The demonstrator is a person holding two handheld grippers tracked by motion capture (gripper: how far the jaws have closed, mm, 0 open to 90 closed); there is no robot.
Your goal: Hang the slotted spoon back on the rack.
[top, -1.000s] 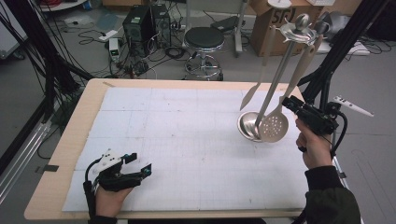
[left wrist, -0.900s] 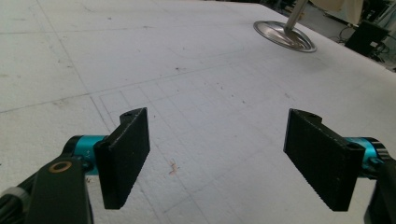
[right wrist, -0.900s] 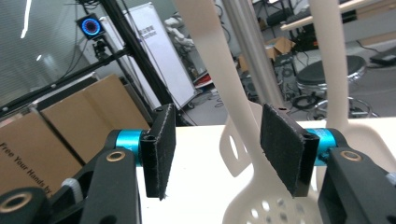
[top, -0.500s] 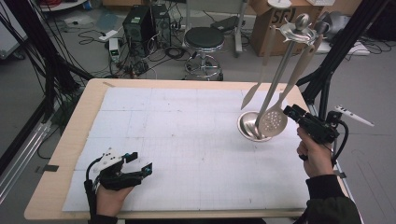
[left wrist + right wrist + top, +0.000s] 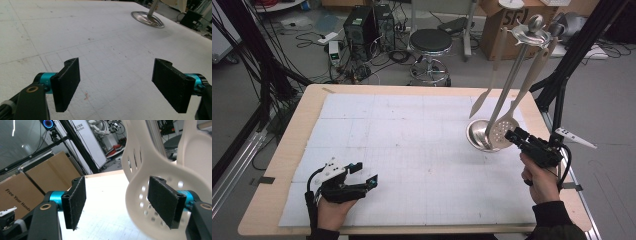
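**At the rack, right fingers open beside the skimmer**

At the right edge of the surface (image 5: 302,150), the right gripper (image 5: 512,135) sits lower than it did a sec ago and nearer the bottom of the hanging utensils. Its jaws have just been opening; they now stand wide, w/ nothing pressed between them. The perforated skimmer (image 5: 501,134) hangs from the rack (image 5: 532,31), its head low over the rack's round steel base (image 5: 476,134). Compared w/ the earlier high-view pics, the hand has dropped from beside the skimmer's head to a spot just right of it. My read: either a release just finished or a fresh grasp is being lined up; skimmer is on its hook either way, so the step in hand is at the rack, not on the mat.

Left gripper (image 5: 364,176) rests near the front-left of the surface, fingers apart, holding nothing, no shift vs. earlier pics.

View differences:
- High view gives the layout: both hands, the rack w/ skimmer, a slotted turner (image 5: 486,97) and a steel ladle handle, plus stool and boxes behind.
- Right gripper view gives the close relation: skimmer's cream head (image 5: 150,202) lies behind the right-hand finger (image 5: 163,202), not between the pads; the other finger (image 5: 75,201) is clear of it. Touching or not, can't tell.
- Left gripper view shows the base (image 5: 147,19) far off across bare white mat.
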